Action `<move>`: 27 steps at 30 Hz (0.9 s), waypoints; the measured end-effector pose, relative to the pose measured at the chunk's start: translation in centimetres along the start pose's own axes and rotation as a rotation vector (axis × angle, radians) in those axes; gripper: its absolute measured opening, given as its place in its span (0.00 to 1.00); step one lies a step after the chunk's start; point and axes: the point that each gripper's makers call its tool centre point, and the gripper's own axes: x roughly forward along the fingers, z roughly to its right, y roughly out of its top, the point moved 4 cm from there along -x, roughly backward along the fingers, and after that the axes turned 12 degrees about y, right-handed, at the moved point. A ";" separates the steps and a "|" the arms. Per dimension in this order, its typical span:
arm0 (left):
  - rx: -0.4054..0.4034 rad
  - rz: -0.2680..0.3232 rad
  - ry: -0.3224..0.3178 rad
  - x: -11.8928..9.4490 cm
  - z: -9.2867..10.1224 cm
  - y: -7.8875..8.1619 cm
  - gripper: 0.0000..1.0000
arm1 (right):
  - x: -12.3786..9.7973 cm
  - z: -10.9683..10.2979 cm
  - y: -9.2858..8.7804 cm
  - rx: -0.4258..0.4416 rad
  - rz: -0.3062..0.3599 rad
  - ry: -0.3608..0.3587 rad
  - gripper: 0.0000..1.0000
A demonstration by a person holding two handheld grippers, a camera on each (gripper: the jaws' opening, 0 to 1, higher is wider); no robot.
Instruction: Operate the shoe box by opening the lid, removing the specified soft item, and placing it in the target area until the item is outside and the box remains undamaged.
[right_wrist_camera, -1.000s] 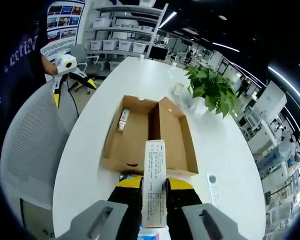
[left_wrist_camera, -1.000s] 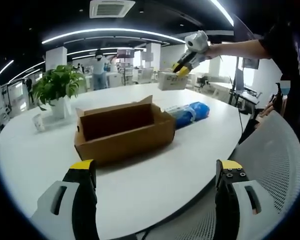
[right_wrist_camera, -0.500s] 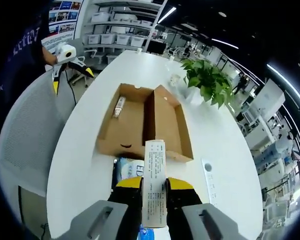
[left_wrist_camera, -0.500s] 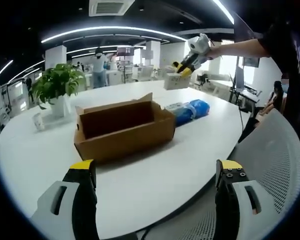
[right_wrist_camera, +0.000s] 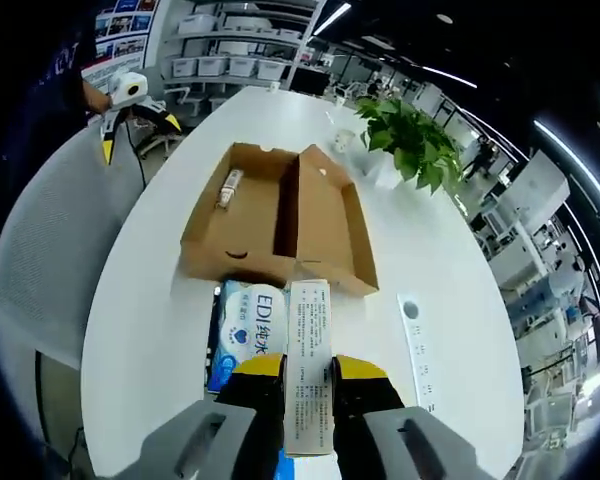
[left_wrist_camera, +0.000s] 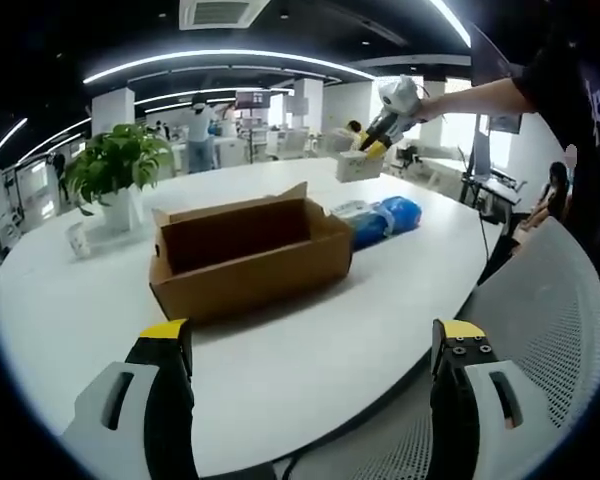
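The right tongs (right_wrist_camera: pixel 307 372) clamp a white printed packet (right_wrist_camera: pixel 308 360) above the blue tissue pack (right_wrist_camera: pixel 246 330) lying beside the open shoe box (right_wrist_camera: pixel 270 220) on the white worktop (right_wrist_camera: pixel 150 270); the packet's lower end is hidden. The left tongs (left_wrist_camera: pixel 310 345) gape empty.

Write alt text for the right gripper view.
The right gripper is shut on a printed white carton, held above a blue tissue pack on a white table. Beyond lies an open cardboard box and a potted plant.
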 end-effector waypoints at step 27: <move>-0.030 -0.002 0.006 0.1 0.0 0.1 0.99 | 0.3 1.5 -6.6 0.040 -0.078 -0.021 0.13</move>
